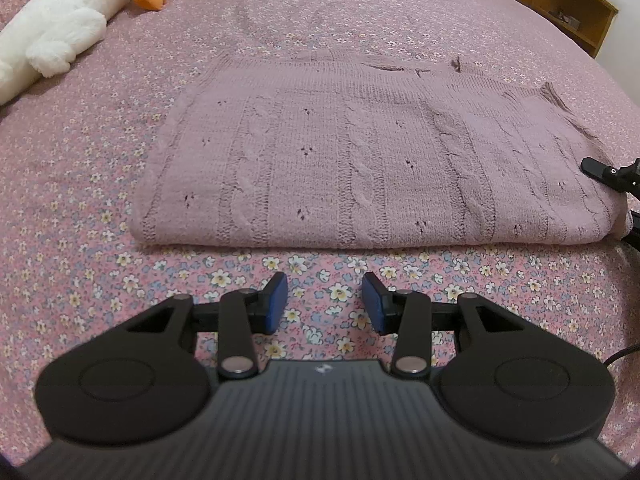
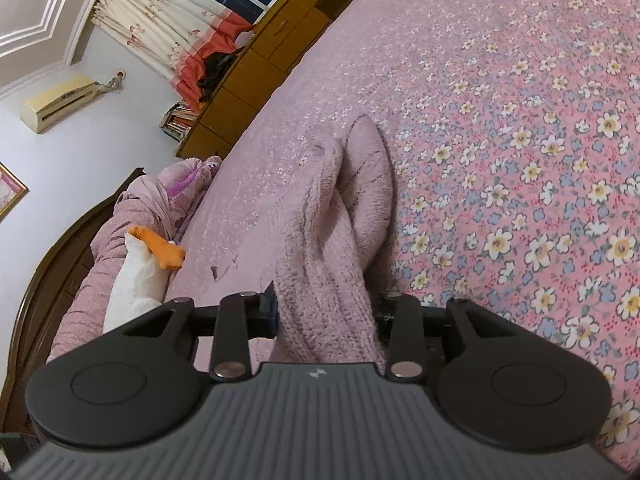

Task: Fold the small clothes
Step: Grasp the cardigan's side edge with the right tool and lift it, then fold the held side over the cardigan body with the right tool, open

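Floral bedsheet, wooden cabinets

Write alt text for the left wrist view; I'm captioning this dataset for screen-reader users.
A folded mauve cable-knit sweater lies flat on a pink floral bedsheet, just ahead of the left gripper, whose blue-padded jaws stand open and empty. A white plush toy lies far left; the right gripper reaches the sweater's right edge.

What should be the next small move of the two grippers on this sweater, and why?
Probably the right gripper, shut on the sweater edge, should carry that end across toward the other end. The sweater lies half folded on the floral bedsheet, and the left gripper is open, empty, short of it.
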Available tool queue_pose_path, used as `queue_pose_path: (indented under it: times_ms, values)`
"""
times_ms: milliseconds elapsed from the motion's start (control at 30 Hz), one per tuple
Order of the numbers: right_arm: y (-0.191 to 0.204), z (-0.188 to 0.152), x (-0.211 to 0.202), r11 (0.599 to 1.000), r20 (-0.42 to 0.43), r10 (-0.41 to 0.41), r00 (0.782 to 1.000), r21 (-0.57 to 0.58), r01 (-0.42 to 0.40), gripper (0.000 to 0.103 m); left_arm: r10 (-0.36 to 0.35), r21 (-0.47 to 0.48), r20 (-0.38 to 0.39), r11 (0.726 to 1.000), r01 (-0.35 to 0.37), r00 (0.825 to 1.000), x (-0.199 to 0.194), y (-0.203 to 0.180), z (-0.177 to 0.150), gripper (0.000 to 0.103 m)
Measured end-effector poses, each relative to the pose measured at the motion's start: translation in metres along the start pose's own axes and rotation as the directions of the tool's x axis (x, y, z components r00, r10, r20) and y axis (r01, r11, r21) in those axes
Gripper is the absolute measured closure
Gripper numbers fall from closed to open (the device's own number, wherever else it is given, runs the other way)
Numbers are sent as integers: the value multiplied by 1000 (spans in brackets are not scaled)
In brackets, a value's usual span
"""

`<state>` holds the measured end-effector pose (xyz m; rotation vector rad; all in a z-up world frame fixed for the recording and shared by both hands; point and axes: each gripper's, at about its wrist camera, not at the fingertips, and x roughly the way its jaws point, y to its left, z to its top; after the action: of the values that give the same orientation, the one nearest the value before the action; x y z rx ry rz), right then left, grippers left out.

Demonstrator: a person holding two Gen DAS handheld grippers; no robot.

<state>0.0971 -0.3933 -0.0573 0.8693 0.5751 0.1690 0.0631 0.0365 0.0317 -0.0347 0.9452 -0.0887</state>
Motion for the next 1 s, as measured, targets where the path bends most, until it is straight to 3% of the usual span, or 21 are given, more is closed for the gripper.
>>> queue_pose_path:
  times_ms: [133, 533, 1000]
  values:
    - [6, -3, 3, 1000, 3, -1, 1000, -15, 1, 70, 0, 1, 0, 1000, 0, 1000, 0, 0, 0, 60]
    - [17, -2, -1, 999, 23, 54, 998, -5, -54, 71, 6, 1, 0, 1000, -6, 1000, -3, 5, 1, 60]
    - [77, 13, -7, 988, 38, 122, 992, -96, -118, 73, 21, -36, 70, 999, -19, 997, -32, 40, 20, 60]
